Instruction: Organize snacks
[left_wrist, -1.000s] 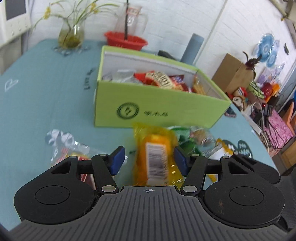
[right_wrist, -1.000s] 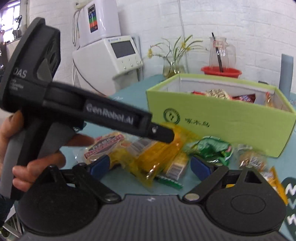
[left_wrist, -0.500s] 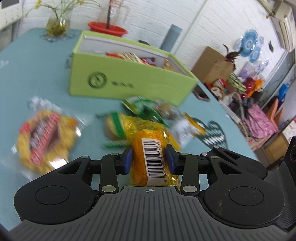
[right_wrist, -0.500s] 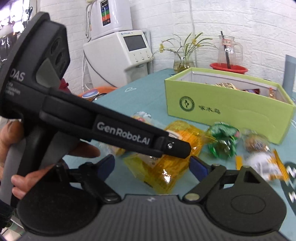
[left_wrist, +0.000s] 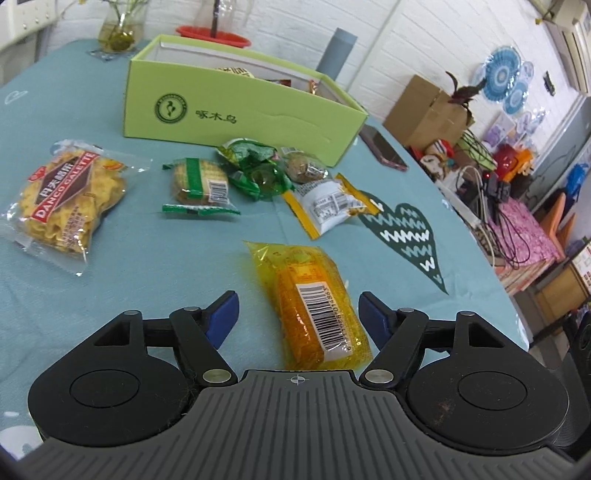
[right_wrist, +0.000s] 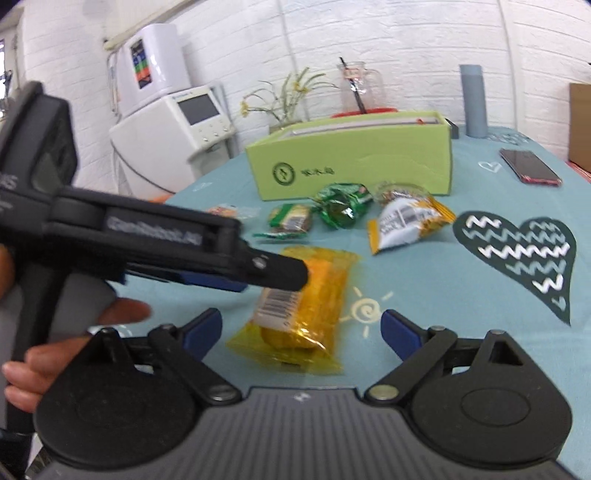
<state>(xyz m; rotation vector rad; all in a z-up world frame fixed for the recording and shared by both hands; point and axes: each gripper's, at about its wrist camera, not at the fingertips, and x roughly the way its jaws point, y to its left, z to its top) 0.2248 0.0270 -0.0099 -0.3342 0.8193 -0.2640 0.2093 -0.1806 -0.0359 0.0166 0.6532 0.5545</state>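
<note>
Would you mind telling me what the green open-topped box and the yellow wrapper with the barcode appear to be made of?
The green open-topped box looks like matte cardboard: flat printed walls, a crisp folded corner, a pale inner layer at the rim. The yellow wrapper with the barcode seems to be thin, glossy, translucent plastic film: it crinkles, glints, and shows its contents.

Snack packets (left_wrist: 255, 173) on table (left_wrist: 166, 266) before box (left_wrist: 236, 107), seemingly apart.

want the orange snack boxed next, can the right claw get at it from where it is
Probably yes: the orange snack lies loose on the tablecloth ahead of the open right claw. The left claw, opening, hangs over it and may crowd the approach.
</note>
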